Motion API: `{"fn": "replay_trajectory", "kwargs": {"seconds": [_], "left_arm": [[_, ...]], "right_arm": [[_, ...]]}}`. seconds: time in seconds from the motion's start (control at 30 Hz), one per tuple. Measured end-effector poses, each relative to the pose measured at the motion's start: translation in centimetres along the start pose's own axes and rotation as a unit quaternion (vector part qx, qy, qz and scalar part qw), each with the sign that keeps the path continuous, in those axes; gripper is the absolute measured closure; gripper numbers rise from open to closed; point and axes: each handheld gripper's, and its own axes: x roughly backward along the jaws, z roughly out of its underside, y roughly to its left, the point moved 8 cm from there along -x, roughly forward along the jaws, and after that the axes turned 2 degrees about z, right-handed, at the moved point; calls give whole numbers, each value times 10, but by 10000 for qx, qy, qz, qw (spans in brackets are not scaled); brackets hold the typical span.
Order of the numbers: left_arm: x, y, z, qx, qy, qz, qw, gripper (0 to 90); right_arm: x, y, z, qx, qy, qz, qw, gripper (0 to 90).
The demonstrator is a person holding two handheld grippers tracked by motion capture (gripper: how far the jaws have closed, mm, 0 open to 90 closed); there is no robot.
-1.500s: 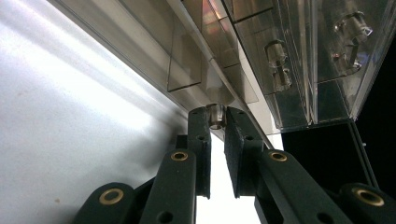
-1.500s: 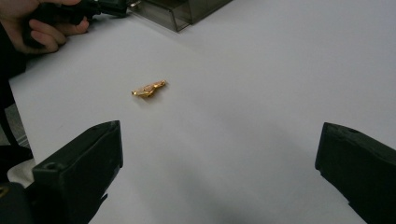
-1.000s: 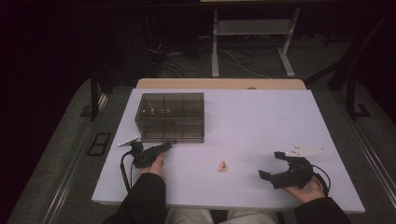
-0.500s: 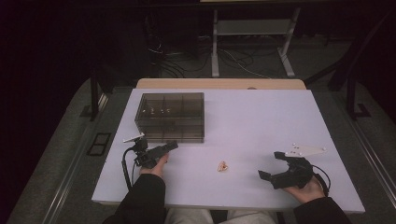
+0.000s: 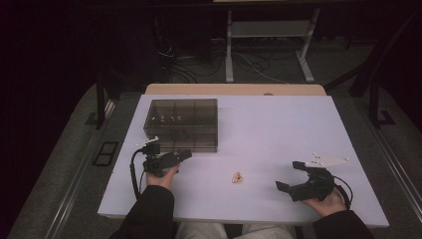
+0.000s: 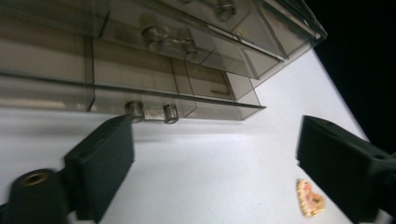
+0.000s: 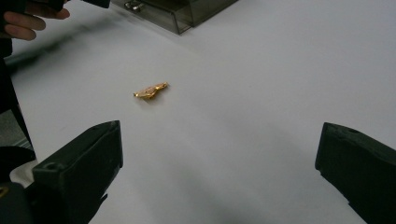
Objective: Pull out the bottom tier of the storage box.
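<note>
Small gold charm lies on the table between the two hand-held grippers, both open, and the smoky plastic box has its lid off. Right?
Not quite: the box has its lid on, latched at the front, as the left gripper view shows. The rest holds: the gold charm lies on the table between the left hand-held gripper and the right hand-held gripper, both open.

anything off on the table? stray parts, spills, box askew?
One stray piece: a small gold charm lies loose on the white table, apart from the smoky compartment box, between the two tongs. The box sits flat, lid down, with small items inside. No spill or damage shows.
</note>
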Motion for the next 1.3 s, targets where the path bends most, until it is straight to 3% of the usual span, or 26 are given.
{"fn": "replay_trajectory", "kwargs": {"seconds": [0.13, 0.27, 0.33, 0.43, 0.57, 0.77, 1.13, 1.23, 1.3], "left_arm": [[-2, -5, -2, -623, 246, -239, 9975, 0], [-3, -9, -1, -1197, 496, -380, 9908, 0], [-4, -13, -1, -1390, 587, -321, 9880, 0], [-6, -16, 0, -1561, 680, -61, 9854, 0], [-6, -18, 1, -1946, 853, 33, 9772, 0], [-3, -21, -3, -2321, 912, 191, 9682, 0], [4, -28, -12, -3018, 1228, 415, 9445, 0], [7, -29, -14, -3243, 1371, 488, 9347, 0], [8, -30, -15, -3469, 1444, 547, 9251, 0]], "right_arm": [[0, 0, -1, -26, -34, 6, 10000, 5], [2, -1, -1, -59, -91, -15, 9999, 5], [2, -1, -2, -43, -133, -31, 9999, 5], [5, -1, -4, -41, -224, -72, 9997, 5], [8, -2, -7, 4, -414, -89, 9991, 5], [9, -6, -9, -54, -501, -36, 9987, 5], [9, -11, -7, -84, -441, 56, 9990, 5], [9, -11, -7, -80, -409, 50, 9991, 5], [8, -11, -6, -85, -380, 45, 9992, 5]]}}
